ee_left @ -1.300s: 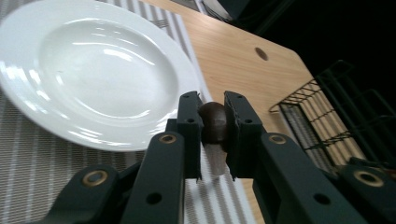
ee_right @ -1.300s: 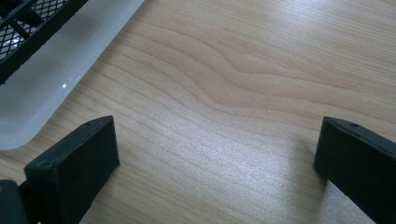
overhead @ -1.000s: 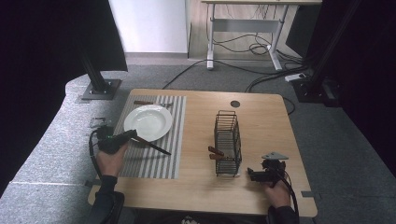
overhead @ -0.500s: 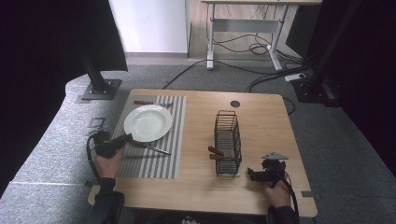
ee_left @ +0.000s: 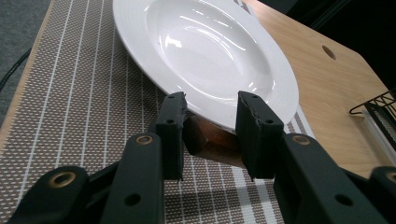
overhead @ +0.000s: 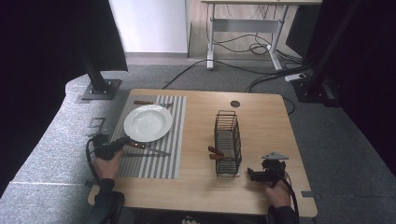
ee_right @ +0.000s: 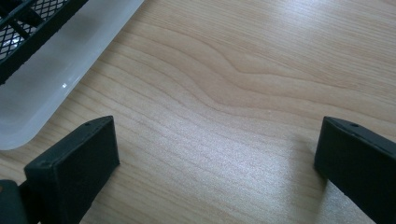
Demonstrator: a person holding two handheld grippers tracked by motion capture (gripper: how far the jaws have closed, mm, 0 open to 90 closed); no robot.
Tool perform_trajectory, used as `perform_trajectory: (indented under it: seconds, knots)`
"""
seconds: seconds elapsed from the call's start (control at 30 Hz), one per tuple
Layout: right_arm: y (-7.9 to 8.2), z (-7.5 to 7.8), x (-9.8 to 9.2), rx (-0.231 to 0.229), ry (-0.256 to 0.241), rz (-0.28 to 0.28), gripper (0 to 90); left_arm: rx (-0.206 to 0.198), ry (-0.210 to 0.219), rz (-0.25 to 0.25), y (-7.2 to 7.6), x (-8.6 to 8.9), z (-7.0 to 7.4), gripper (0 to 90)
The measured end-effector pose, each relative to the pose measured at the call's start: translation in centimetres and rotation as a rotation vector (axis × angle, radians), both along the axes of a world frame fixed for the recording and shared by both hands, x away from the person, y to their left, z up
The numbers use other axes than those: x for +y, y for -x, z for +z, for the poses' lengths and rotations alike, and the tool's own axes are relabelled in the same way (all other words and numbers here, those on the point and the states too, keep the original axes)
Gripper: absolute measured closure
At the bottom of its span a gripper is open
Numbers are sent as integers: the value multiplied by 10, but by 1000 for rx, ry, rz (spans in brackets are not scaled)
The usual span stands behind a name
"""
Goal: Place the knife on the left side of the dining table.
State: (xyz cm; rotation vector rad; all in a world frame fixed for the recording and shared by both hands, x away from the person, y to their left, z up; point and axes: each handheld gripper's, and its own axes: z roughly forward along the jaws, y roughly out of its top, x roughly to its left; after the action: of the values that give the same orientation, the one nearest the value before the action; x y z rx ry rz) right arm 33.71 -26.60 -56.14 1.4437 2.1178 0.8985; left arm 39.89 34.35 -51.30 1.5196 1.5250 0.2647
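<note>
Compared with a second earlier, the left tool (overhead: 125, 140) was found pulled back toward the desk's (overhead: 261, 116) left edge, while the knife (overhead: 148, 148) was seen lying on the striped placemat (overhead: 154, 163) just below the white plate (overhead: 148, 122). The right tool (overhead: 250, 173) was left pretty much where it had been, beside the black wire basket (overhead: 228, 140).

In the left gripper view, the knife's brown wooden handle (ee_left: 210, 140) was seen sitting between the narrowly spread jaws, tucked right under the plate's rim (ee_left: 280, 93); whether it was actually pinched couldn't be told. That detail was lost from the high view. In the right gripper view, the jaws were held wide apart over bare wood, with the basket's pale tray (ee_right: 60, 79) caught at the corner.
</note>
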Motion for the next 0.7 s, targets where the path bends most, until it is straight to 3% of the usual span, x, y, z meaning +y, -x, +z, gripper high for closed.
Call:
perform_trajectory:
  seconds: [0.37, 0.7]
  knots:
    - [0, 0, 0, 0, 0, 0, 0, 28, 23, -1, -4, 9, -17, 618]
    - [0, 0, 0, 0, 0, 0, 0, 37, -28, -17, -7, 12, -27, 608]
